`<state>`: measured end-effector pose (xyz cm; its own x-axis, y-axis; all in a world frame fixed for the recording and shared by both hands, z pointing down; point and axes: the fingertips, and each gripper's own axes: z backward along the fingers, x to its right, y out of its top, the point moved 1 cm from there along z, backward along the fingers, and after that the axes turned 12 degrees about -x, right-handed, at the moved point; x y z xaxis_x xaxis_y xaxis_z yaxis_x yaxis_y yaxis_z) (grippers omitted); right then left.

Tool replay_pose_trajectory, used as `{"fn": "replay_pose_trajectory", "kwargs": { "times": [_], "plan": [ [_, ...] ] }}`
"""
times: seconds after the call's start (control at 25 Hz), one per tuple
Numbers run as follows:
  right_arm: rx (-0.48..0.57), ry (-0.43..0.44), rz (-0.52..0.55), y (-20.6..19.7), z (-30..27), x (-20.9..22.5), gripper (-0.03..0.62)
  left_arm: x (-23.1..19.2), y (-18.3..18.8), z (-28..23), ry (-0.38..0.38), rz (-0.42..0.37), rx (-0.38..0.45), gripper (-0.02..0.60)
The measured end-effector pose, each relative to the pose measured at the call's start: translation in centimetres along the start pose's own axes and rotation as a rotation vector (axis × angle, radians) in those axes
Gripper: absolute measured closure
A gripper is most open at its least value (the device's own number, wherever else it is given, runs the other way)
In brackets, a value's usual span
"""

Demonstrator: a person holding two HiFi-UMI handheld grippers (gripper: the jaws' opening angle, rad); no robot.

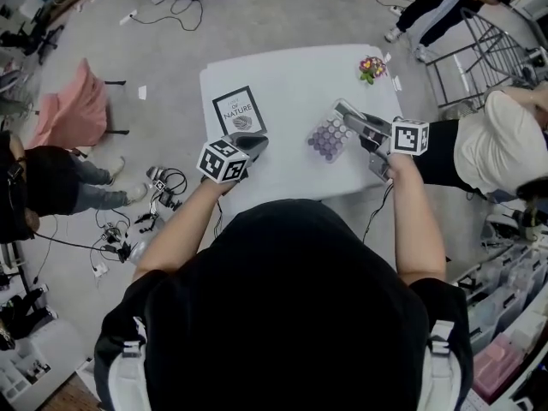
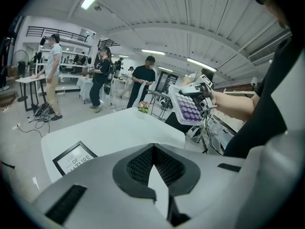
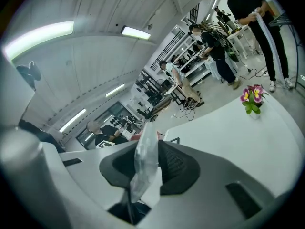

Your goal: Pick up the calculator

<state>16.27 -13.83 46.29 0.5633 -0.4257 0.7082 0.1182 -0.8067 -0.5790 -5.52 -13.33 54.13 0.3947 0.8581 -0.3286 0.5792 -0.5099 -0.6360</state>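
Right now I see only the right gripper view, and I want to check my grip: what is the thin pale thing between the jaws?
Observer: It is the calculator, edge-on to you. The head view shows its purple keys, with the right hand-held gripper clamped on one edge.
Operator: Is it off the table?
Observer: Yes. The left gripper view shows it in the air, above the table.
Operator: And the left hand-held gripper?
Observer: The left hand-held gripper has its jaws together with nothing between them. In the head view it is near the frame.
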Motion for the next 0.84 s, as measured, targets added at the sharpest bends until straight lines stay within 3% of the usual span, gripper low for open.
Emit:
{"fn": "replay_pose_trajectory", "kwargs": {
  "times": [0.2, 0.56, 0.72, 0.84],
  "plan": [
    [0.034, -0.005, -0.06, -1.8, 1.0, 0.1, 0.485, 0.2, -0.7, 0.6, -0.003, -0.006, 0.003, 0.565],
    [0.058, 0.001, -0.02, -2.3, 1.9, -1.0, 0.485, 0.6, -0.5, 1.5, -0.002, -0.013, 0.019, 0.565],
    [0.073, -0.004, -0.071, -2.7, 3.0, -1.2, 0.487, 1.5, 0.2, 1.6, -0.007, -0.017, 0.024, 0.565],
    [0.07, 0.004, -0.03, -1.9, 3.8, -1.8, 0.487, 2.0, 1.0, 1.5, -0.011, -0.017, 0.023, 0.565]
  ]
}}
